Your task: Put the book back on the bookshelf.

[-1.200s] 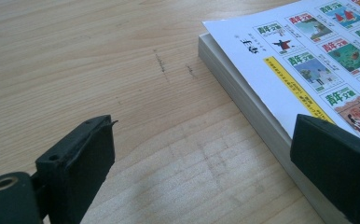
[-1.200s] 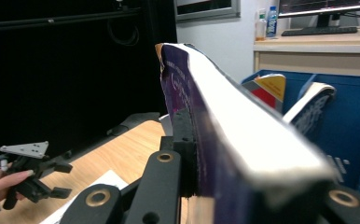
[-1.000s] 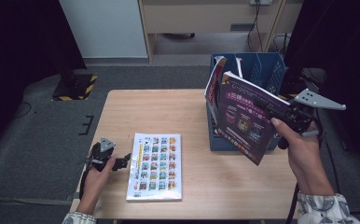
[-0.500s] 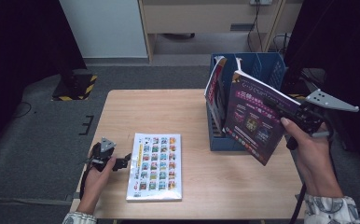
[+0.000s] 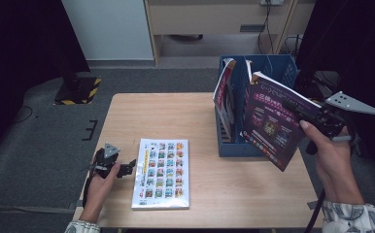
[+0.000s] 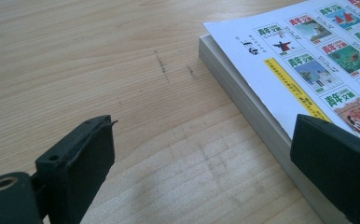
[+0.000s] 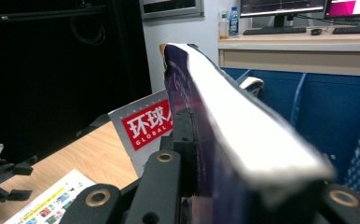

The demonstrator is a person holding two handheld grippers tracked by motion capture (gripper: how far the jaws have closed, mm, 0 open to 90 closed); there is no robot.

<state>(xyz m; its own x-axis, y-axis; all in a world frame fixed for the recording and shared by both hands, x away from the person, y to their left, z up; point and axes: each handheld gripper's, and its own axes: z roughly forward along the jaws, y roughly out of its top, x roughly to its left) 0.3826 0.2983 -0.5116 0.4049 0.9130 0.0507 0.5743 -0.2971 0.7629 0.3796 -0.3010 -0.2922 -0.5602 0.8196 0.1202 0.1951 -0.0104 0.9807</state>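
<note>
Right hand-held gripper (image 5: 306, 112) is clamping a thick dark purple paperback book (image 5: 273, 124), jaws pinched on its cover and page block. The book is sitting tilted in the air, right in front of the blue plastic file box (image 5: 234, 145) at the far right of the light wooden counter (image 5: 176, 116); its lower corner is hanging over the counter edge. In the right gripper view the book's white page edge (image 7: 243, 126) is running straight away from the camera, purple cover on the left side. A magazine with a red-and-white "GLOBAL" masthead (image 5: 224, 99) is standing upright in the box's left compartment, leaning slightly.

Left hand-held gripper (image 5: 127, 167) is resting low on the counter near its front left, jaws spread apart and gripping nothing. It is pointing at the left edge of a thick white book with a grid of small colourful cover pictures (image 5: 162, 171), lying flat face up on the counter. In the left gripper view one jaw is sitting over bare wood, the other over the book's near edge (image 6: 257, 116); cannot tell if it is touching.
</note>
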